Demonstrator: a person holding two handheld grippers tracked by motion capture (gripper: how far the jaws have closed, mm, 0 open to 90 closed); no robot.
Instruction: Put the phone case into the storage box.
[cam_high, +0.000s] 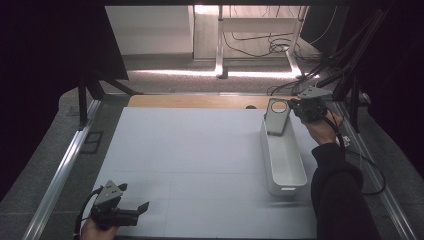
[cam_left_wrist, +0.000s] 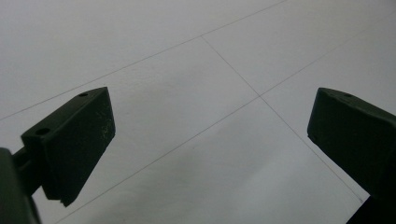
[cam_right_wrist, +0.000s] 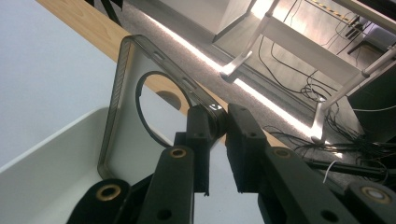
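Right tool (cam_high: 300, 106) clamped on the edge of a clear phone case (cam_high: 276, 116), jaws pinching one thin side wall near a corner, as seen close up in the right gripper view (cam_right_wrist: 217, 122). Held at the far right of the bench (cam_high: 190, 165), tilted nearly upright, lower end dipping into the far end of a long white tray (cam_high: 283, 161), upper end leaning away toward the wooden strip at the far edge.

Smoky, see-through shell (cam_right_wrist: 122, 100) with rounded corners, a raised rim all round, small cut-outs along one side, and a dark ring (cam_right_wrist: 154, 105) set in the back panel. Empty, no phone inside.

Probably very light, so no strain on the grip. Likely soft and bendy plastic: prone to flexing or twisting when pinched at a single edge, and smooth enough to slide between the pads. Best taken across a side wall close to a corner, where the rim is stiffest, much as now; a pinch on the flat back panel less sure. Not fragile, likely safe to drop the short way into the tray.

Left tool (cam_high: 131, 210) at the near left corner of the bench, jaws wide apart, nothing between them, just bare white surface beneath (cam_left_wrist: 210, 121).
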